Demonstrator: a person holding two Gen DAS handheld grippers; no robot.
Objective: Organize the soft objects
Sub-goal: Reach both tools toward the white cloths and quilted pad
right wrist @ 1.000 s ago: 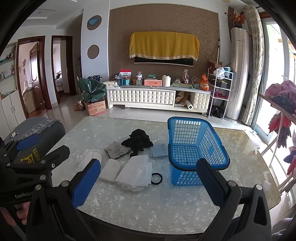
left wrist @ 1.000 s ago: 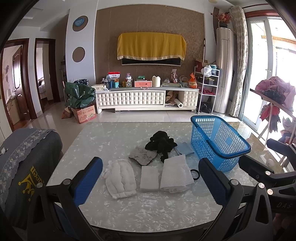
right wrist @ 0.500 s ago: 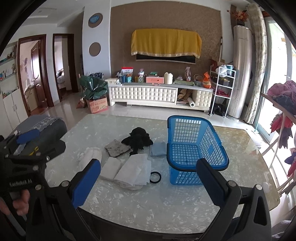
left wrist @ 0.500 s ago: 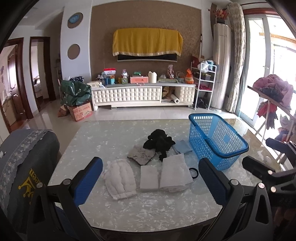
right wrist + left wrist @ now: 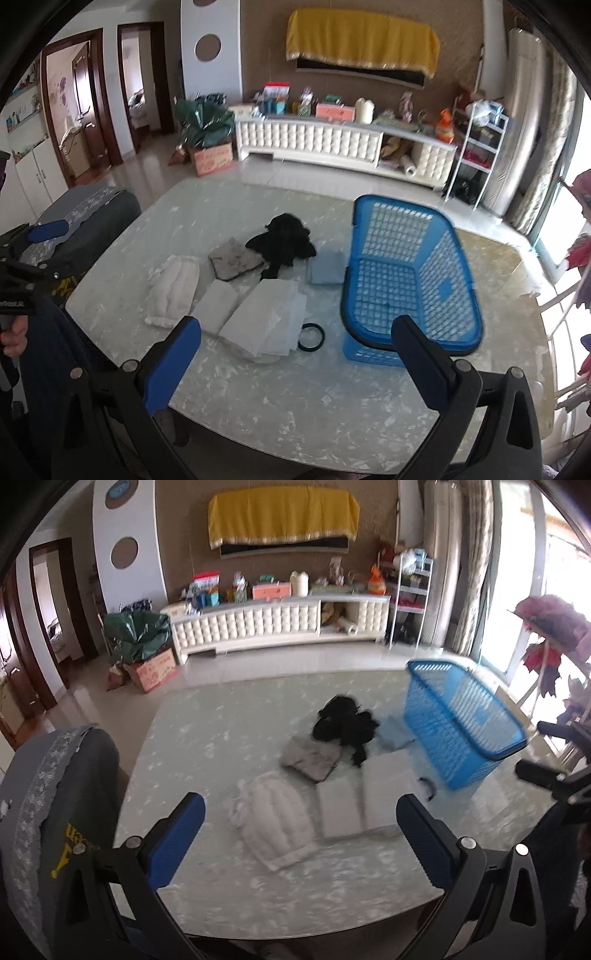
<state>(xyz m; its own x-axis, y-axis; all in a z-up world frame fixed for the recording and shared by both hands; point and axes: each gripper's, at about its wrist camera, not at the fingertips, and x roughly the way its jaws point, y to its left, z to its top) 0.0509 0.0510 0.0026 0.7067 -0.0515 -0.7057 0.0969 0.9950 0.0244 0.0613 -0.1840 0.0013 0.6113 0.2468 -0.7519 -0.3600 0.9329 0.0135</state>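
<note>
Several soft items lie on the marble table [image 5: 295, 893]: a white quilted cloth [image 5: 275, 821] [image 5: 173, 288], a small white folded cloth [image 5: 338, 810] [image 5: 218, 301], a larger white folded cloth [image 5: 382, 790] [image 5: 266, 315], a grey cloth [image 5: 310, 757] [image 5: 232, 260], a black garment [image 5: 345, 723] [image 5: 282, 242] and a light blue cloth [image 5: 395, 734] [image 5: 327, 267]. An empty blue basket [image 5: 460, 720] [image 5: 410, 280] stands at their right. My left gripper [image 5: 301, 838] is open and empty above the table's near edge. My right gripper [image 5: 297, 365] is open and empty, near the basket.
A black ring [image 5: 311, 336] lies between the large white cloth and the basket. A chair with a grey cover [image 5: 55, 812] stands at the table's left. A clothes rack [image 5: 554, 646] is at the right. A TV cabinet [image 5: 280, 624] stands far behind.
Both grippers have tilted down and moved a little closer to the table; the cloths and basket look larger. Nothing on the table has moved.
</note>
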